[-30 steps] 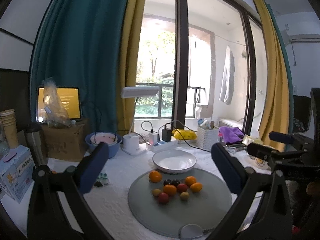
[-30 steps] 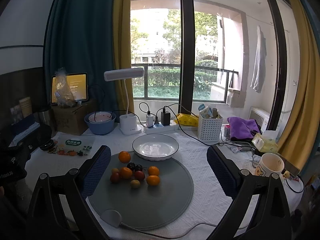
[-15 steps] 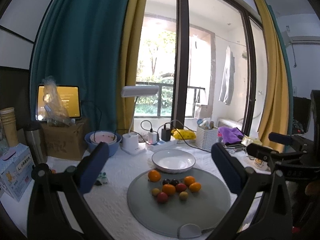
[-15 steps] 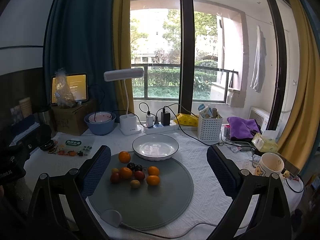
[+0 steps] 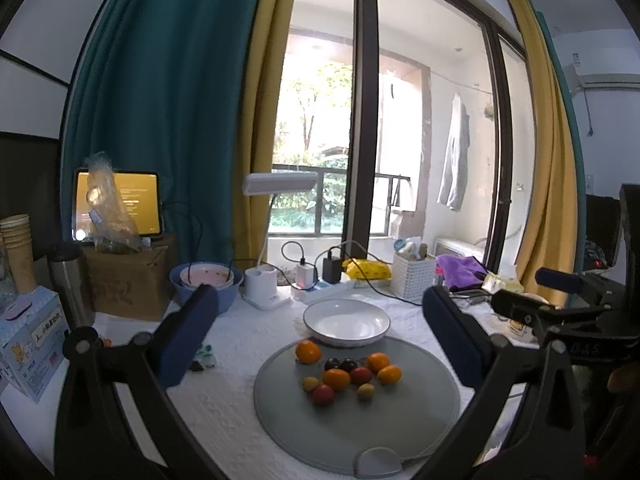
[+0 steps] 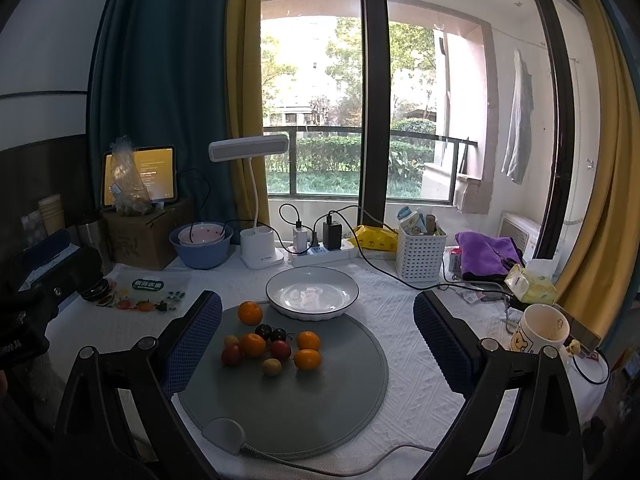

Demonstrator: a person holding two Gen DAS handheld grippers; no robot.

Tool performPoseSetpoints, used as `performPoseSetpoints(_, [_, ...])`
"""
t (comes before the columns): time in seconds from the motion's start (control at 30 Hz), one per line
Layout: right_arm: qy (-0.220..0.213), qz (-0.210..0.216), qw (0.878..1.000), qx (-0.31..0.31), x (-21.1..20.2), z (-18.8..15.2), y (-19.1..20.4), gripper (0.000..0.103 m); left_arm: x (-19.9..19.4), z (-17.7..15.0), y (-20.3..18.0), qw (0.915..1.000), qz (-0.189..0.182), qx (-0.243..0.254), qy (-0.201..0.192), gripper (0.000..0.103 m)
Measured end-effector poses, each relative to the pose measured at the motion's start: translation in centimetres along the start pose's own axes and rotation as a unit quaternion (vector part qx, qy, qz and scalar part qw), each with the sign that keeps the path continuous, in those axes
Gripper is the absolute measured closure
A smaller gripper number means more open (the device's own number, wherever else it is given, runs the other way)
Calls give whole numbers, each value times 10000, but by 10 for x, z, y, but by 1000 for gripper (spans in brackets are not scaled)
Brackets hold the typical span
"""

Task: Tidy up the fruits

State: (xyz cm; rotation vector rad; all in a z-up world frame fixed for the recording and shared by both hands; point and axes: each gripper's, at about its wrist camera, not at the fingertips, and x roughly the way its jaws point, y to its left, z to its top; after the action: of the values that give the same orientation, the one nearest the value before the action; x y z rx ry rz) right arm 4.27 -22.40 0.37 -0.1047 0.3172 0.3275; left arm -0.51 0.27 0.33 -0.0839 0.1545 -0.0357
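On the grey mat (image 6: 320, 400), clustered fruits (image 6: 272, 346), no long axis

The fruit cluster (image 6: 272, 346) sits mid-mat (image 6: 344, 396) with bare mat to its near and right sides, open from above. Just behind it the white plate (image 6: 312, 291) overlaps the mat's far edge. Beyond that, the lamp (image 6: 256, 240), power strip (image 6: 320, 254) with trailing cables, and white basket (image 6: 420, 256) crowd the back.

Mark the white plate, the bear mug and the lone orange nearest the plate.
white plate (image 6: 312, 294): right wrist view, inner base.
bear mug (image 6: 538, 332): right wrist view, outer wall.
lone orange (image 6: 250, 313): right wrist view, centre of peel.
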Motion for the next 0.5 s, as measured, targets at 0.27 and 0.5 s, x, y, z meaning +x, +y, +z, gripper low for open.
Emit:
performPoseSetpoints(0.27, [-5,-2,10000,1,0,0,0,4,1,2,1,10000,-46,21,8,0])
performPoseSetpoints(0.5, [13,-3,10000,9,0,0,0,4,2,1,0,10000,-61,21,7,0])
